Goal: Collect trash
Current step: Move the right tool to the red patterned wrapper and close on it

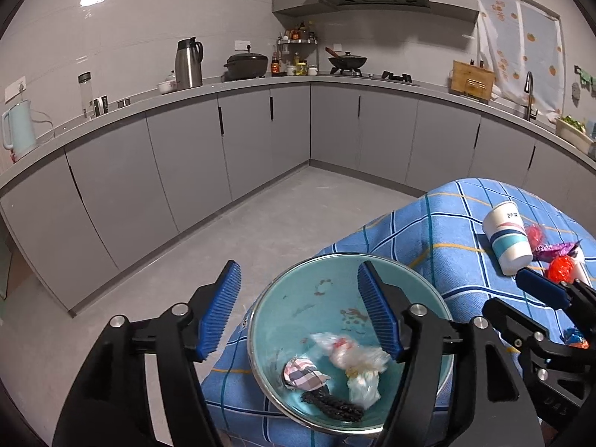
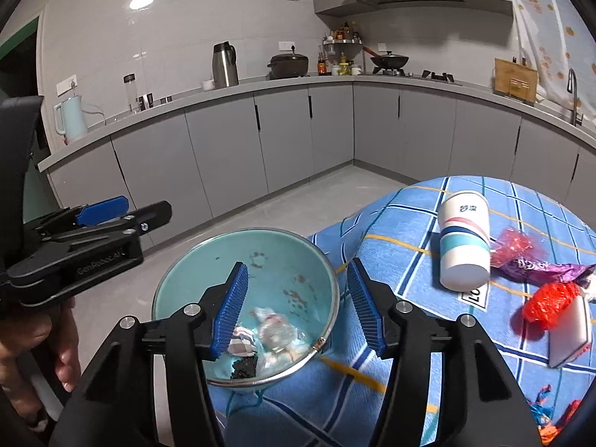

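Observation:
A teal bowl sits at the corner of a table with a blue checked cloth. It holds clear plastic wrappers, a checked crumpled scrap and a black piece. My left gripper is open and empty above the bowl; in the right wrist view it shows at the left. My right gripper is open and empty over the bowl's right rim. A paper cup lies on its side, with red and purple wrappers beside it.
A white flat object lies by the red wrapper. More coloured wrappers lie at the table's near right edge. Grey kitchen cabinets run along the walls, with a kettle, flask, pots and stove on the counter. Grey floor lies left of the table.

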Motion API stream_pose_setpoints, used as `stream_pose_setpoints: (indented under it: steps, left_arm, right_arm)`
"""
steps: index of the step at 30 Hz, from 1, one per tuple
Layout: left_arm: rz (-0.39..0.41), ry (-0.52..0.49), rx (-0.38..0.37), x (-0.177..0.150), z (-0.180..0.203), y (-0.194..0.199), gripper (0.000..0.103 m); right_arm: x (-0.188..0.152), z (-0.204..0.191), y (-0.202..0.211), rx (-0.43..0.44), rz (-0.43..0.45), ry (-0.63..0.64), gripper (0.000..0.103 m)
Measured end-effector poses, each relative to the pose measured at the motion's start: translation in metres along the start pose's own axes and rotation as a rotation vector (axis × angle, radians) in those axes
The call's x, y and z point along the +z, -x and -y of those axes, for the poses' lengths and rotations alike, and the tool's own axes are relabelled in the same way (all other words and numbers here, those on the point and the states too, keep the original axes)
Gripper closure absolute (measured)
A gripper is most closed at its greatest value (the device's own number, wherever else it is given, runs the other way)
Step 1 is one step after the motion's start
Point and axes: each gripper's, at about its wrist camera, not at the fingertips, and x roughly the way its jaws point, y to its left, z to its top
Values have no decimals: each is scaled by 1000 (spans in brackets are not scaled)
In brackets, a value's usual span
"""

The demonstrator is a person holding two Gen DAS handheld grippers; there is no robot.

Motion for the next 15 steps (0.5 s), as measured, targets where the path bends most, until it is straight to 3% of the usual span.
stream_pose_setpoints:
  steps: [9, 15]
  left_arm:
    - [-6, -24, -28, -7, 19, 3, 28]
    - [-17, -82, -104, -22, 54, 11, 22]
  right_arm:
    - [-7, 18, 31, -64, 22, -34, 45]
    - [-25, 40, 62, -141, 22, -81, 42]
